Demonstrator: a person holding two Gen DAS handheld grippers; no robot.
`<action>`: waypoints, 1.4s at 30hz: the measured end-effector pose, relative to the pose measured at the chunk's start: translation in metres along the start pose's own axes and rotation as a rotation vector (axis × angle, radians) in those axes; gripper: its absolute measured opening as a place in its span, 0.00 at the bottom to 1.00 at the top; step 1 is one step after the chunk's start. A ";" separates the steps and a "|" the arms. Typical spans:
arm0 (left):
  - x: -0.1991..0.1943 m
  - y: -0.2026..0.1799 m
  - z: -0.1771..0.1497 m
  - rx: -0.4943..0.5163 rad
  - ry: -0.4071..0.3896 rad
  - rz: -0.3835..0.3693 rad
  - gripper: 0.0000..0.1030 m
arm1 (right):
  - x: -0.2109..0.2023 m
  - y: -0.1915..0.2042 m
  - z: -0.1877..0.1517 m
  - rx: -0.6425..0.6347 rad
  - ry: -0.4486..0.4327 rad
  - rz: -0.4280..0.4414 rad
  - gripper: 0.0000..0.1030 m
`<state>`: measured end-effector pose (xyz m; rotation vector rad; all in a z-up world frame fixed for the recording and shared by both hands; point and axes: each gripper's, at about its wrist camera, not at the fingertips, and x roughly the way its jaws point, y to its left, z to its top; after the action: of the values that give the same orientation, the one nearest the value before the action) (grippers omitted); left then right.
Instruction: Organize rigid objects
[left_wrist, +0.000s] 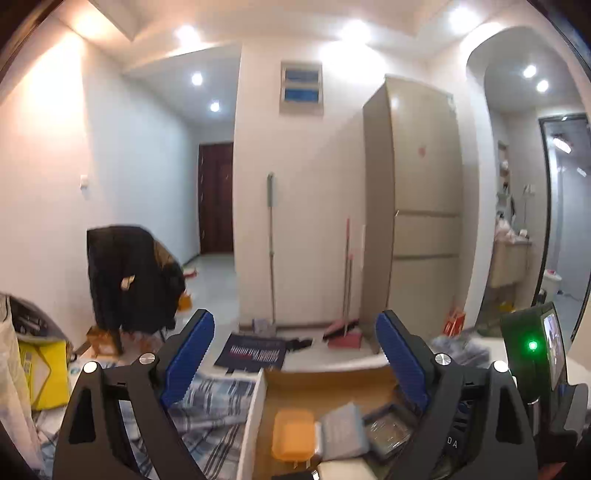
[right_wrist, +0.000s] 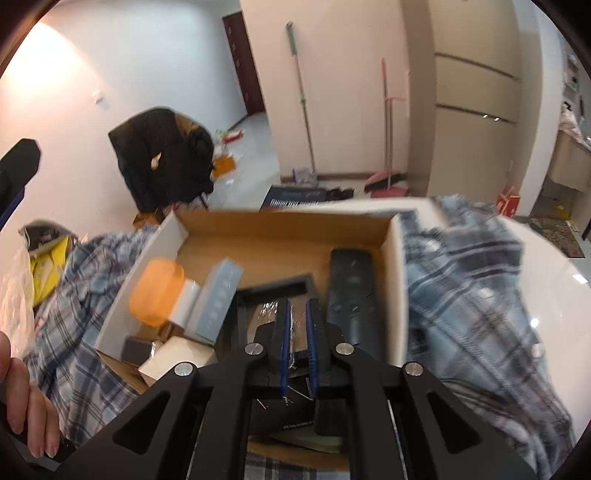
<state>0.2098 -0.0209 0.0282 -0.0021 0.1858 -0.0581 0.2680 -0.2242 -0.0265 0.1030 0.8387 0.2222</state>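
A cardboard box (right_wrist: 280, 230) with white outer walls holds an orange plastic case (right_wrist: 157, 291), a pale blue box (right_wrist: 218, 299), a white roll (right_wrist: 184, 302), a black remote (right_wrist: 351, 291) and a black plastic-wrapped tray (right_wrist: 258, 295). My right gripper (right_wrist: 297, 310) hovers over the box with its jaws nearly closed, a narrow gap between them and nothing clearly held. My left gripper (left_wrist: 295, 354) is wide open and empty, raised above the box (left_wrist: 325, 380), with the orange case (left_wrist: 293, 434) below it.
Blue plaid cloth (right_wrist: 472, 295) lies around the box on a white table (right_wrist: 554, 266). A jacket-draped chair (left_wrist: 129, 280), a mop (left_wrist: 271, 240), a red broom and dustpan (left_wrist: 343, 332) and a fridge (left_wrist: 424, 203) stand behind. A yellow bag (left_wrist: 44, 369) is at left.
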 end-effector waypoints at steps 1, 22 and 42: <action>-0.005 -0.002 0.006 0.002 -0.006 0.000 0.88 | -0.010 -0.002 0.003 0.012 -0.018 0.005 0.07; -0.218 -0.030 -0.006 0.046 -0.233 0.049 1.00 | -0.232 0.017 -0.090 -0.126 -0.648 0.049 0.79; -0.205 -0.019 -0.071 0.072 -0.250 0.046 1.00 | -0.204 -0.008 -0.142 -0.091 -0.790 -0.035 1.00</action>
<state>-0.0055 -0.0276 -0.0036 0.0662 -0.0659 -0.0185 0.0305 -0.2793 0.0257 0.0803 0.0437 0.1653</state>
